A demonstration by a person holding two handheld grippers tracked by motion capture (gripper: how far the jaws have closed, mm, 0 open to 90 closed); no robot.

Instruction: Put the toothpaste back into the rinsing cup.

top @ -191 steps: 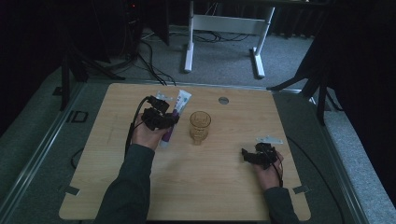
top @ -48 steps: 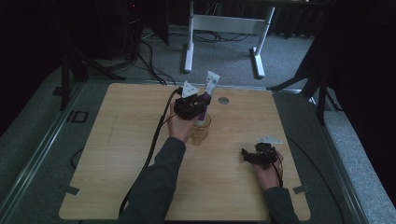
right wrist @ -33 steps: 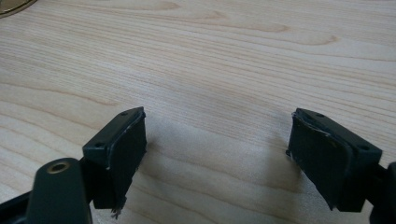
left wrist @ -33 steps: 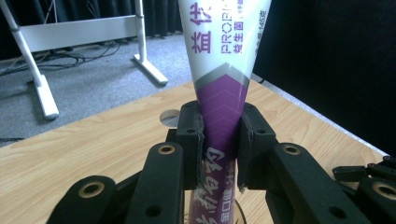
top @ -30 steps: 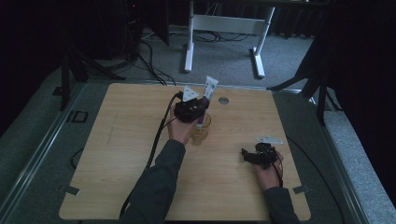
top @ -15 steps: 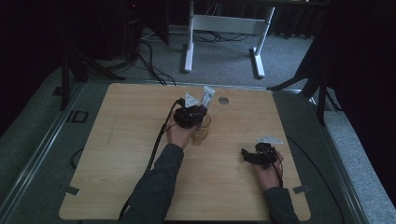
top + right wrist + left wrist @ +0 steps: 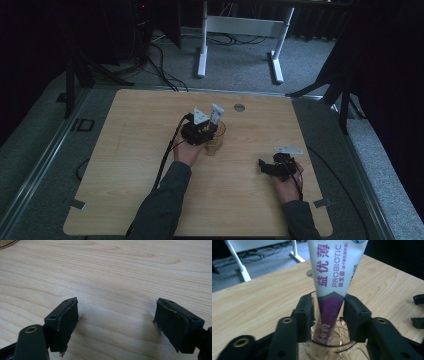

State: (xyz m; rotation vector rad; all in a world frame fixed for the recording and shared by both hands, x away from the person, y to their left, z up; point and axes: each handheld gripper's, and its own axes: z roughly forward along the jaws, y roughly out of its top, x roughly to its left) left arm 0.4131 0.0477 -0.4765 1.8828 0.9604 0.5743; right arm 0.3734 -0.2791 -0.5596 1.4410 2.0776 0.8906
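A white and purple tube marked PROBIOTIC stands with its lower end inside a clear glass near the middle of the wooden table. My left gripper sits just above the glass rim with the tube between its jaws. The jaws have just been opening and their pads stand slightly off the tube, so the gripper is open. In the high view the tube leans up out of the glass beside the left gripper. My right gripper rests open on the table at the right, and its jaws hold nothing.
A small round metal disc is set into the table near its far edge. Beyond the table a white desk frame stands on the grey floor. Cables trail from the left gripper toward the table's far left.
The left gripper carried the tube from the table's left to the glass and lowered it in. Its jaws have now spread away from the tube. The right hand has stayed still.
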